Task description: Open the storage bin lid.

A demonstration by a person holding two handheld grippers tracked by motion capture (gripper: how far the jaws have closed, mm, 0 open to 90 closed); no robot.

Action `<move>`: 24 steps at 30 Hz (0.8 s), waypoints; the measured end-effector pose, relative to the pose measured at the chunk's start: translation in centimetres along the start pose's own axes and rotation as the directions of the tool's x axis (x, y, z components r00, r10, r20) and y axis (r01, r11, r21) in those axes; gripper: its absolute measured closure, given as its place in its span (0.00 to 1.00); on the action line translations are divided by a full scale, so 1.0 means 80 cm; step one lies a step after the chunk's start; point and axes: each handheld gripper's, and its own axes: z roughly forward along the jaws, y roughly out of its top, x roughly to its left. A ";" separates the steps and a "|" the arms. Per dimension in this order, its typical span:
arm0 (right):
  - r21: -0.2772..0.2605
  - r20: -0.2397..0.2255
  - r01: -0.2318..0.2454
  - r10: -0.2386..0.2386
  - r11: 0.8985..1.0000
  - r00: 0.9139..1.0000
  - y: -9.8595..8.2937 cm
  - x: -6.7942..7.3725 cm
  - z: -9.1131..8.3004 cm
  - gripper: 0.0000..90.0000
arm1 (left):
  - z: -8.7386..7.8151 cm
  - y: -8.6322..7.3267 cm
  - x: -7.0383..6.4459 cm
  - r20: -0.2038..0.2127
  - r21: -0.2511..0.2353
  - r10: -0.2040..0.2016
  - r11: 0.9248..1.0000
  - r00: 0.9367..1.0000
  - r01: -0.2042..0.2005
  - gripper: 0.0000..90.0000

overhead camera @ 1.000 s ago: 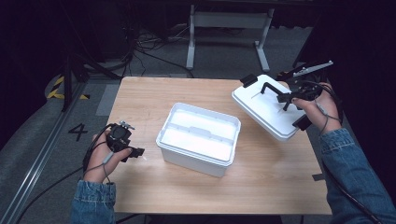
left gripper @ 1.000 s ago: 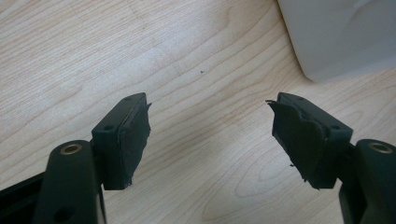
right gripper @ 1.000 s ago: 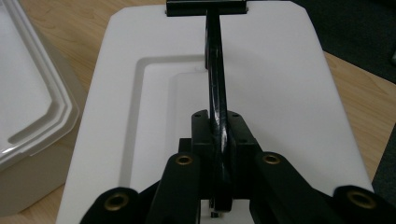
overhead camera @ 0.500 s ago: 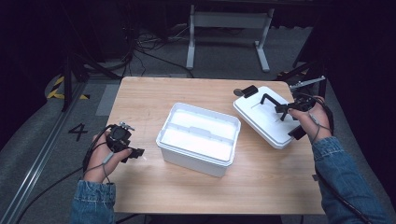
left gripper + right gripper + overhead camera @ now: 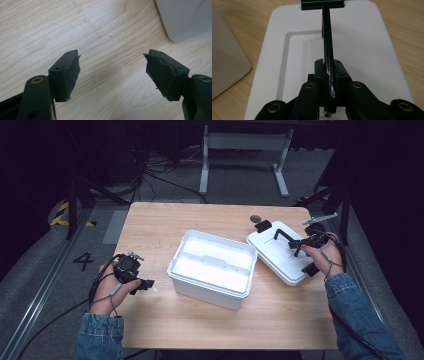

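Left gripper [image 5: 145,284]: near the table's [image 5: 200,330] left edge, just left of the white storage bin [image 5: 210,292], not touching it. In the left gripper view the jaws are spread wide over bare wood, nothing between the pads [image 5: 71,75]; the bin's rounded corner [image 5: 185,22] sits top right. Idle, as far as I can judge.

Centre: the bin is uncovered, and its inside looks white and empty from above. A stepped ledge runs across the inside, though I can't tell if that's a tray insert or moulding.

Right: white lid [image 5: 280,252] lies flat on the tabletop, just right of the bin, rotated relative to it. From the high view I can't tell whether the lid's near corner touches the bin wall or sits just clear. A black handle [image 5: 285,236] arches over the lid's top, with its clip [image 5: 262,225] at the far edge. A small dark round thing [image 5: 255,218] lies on the table just beyond the clip; can't identify it.

Right gripper [image 5: 330,82]: pressed together on the handle bar [image 5: 327,45], pads pinching it from both sides. The lid surface [image 5: 362,50] looks level with the wood around it, so it reads as set down rather than carried.

Progress, my read: lid is off and parked beside the bin, so the removal is essentially done. Left: let go of the handle and back the right hand [image 5: 320,255] away. Nothing else staged on the table to go into the bin.
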 end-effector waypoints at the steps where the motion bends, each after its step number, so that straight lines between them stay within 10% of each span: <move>1: 0.000 -0.002 -0.002 0.002 1.000 1.000 -0.002 0.000 0.003 0.94 | 0.000 0.000 0.000 -0.005 -0.001 0.004 1.000 1.000 -0.004 0.31; 24: 0.011 -0.021 -0.038 0.038 0.999 0.999 -0.023 -0.005 0.033 0.94 | 0.003 0.000 0.000 0.001 0.022 0.009 1.000 1.000 -0.009 0.30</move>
